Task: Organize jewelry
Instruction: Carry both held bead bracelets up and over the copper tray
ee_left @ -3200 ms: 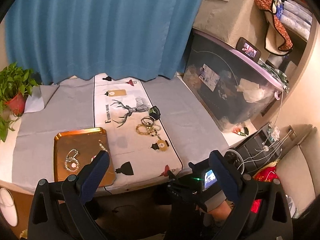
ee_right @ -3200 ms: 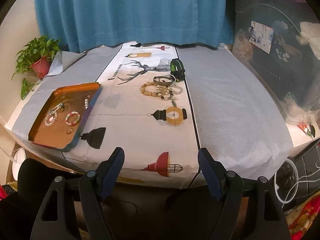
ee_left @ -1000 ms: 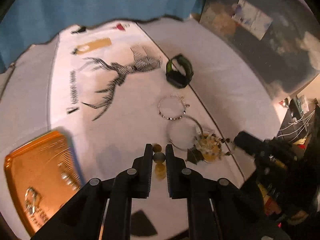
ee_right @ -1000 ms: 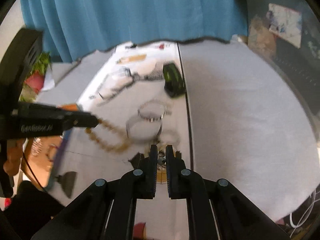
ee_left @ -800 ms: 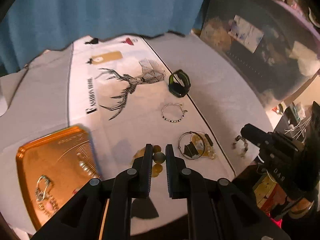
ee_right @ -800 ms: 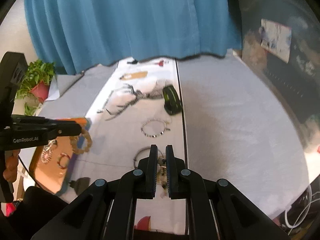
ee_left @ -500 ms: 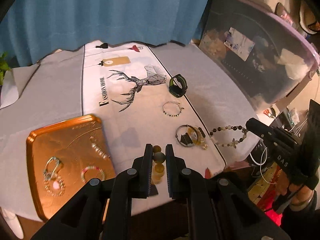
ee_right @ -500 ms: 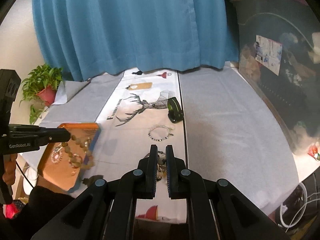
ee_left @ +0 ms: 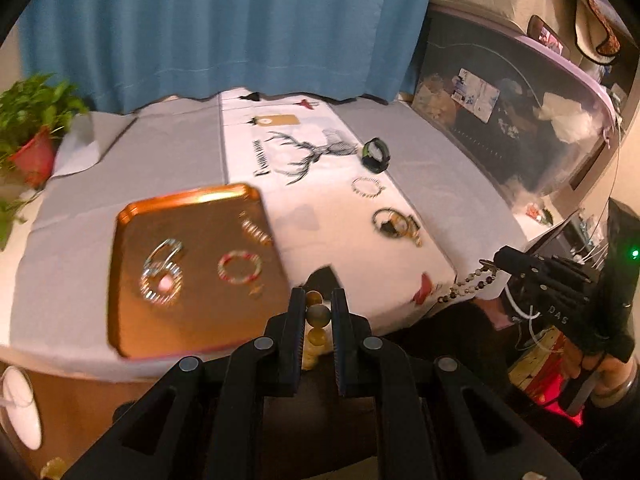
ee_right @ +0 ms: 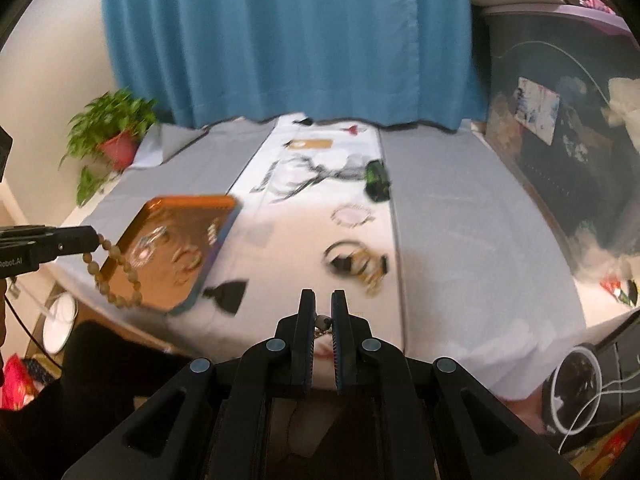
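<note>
My left gripper point(ee_left: 317, 309) is shut on a wooden bead bracelet point(ee_left: 316, 314), held above the near right corner of the copper tray point(ee_left: 128, 320); the bracelet also hangs from it in the right wrist view point(ee_right: 118, 276). The tray holds several pieces, among them a red beaded ring point(ee_left: 239, 267) and a sparkly chain point(ee_left: 160, 268). My right gripper point(ee_right: 323, 322) is shut on a mixed stone bead bracelet point(ee_left: 466, 285), lifted off the table's near right edge. A thin bead bracelet point(ee_left: 367, 187), a bangle point(ee_left: 390, 222) and a green and black band point(ee_left: 376, 155) lie on the white runner point(ee_left: 320, 208).
A potted plant point(ee_left: 30, 136) stands at the far left. A blue curtain point(ee_left: 224, 24) hangs behind the table. A dark storage bin point(ee_left: 516, 120) stands at the right. A white round thing point(ee_left: 18, 408) lies on the floor at left.
Both grippers closed on bracelets in the pile and lifted them away. My left gripper has carried the wooden beads left toward the tray; my right has pulled back with the stone beads.
</note>
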A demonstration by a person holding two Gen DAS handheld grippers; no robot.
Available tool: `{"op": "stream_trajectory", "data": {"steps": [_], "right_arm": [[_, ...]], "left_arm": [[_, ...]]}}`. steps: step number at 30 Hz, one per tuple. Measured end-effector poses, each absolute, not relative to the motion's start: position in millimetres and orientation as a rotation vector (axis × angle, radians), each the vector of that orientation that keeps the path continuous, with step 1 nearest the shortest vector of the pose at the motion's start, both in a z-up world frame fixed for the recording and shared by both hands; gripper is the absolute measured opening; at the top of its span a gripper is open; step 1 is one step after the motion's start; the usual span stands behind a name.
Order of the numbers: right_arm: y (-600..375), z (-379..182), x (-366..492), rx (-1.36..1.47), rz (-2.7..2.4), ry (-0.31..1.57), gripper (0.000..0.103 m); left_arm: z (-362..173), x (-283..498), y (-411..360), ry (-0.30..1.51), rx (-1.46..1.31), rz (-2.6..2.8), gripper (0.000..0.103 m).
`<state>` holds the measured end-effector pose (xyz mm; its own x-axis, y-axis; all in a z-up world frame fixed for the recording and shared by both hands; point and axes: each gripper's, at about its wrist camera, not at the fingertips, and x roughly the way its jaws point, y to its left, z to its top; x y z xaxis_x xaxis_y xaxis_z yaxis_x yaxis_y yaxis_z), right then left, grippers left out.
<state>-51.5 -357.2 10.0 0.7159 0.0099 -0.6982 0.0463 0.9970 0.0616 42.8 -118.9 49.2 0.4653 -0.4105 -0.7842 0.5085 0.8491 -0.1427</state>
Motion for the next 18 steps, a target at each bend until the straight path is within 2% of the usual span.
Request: {"op": "stream_trajectory", "data": {"steps": [18], "right_arm": [[-243,-5,-110,-0.034,0.204,0.829,0.008]], "left_arm": [[28,-37,-52,0.912,0.075,-0.488,0.010]]}}
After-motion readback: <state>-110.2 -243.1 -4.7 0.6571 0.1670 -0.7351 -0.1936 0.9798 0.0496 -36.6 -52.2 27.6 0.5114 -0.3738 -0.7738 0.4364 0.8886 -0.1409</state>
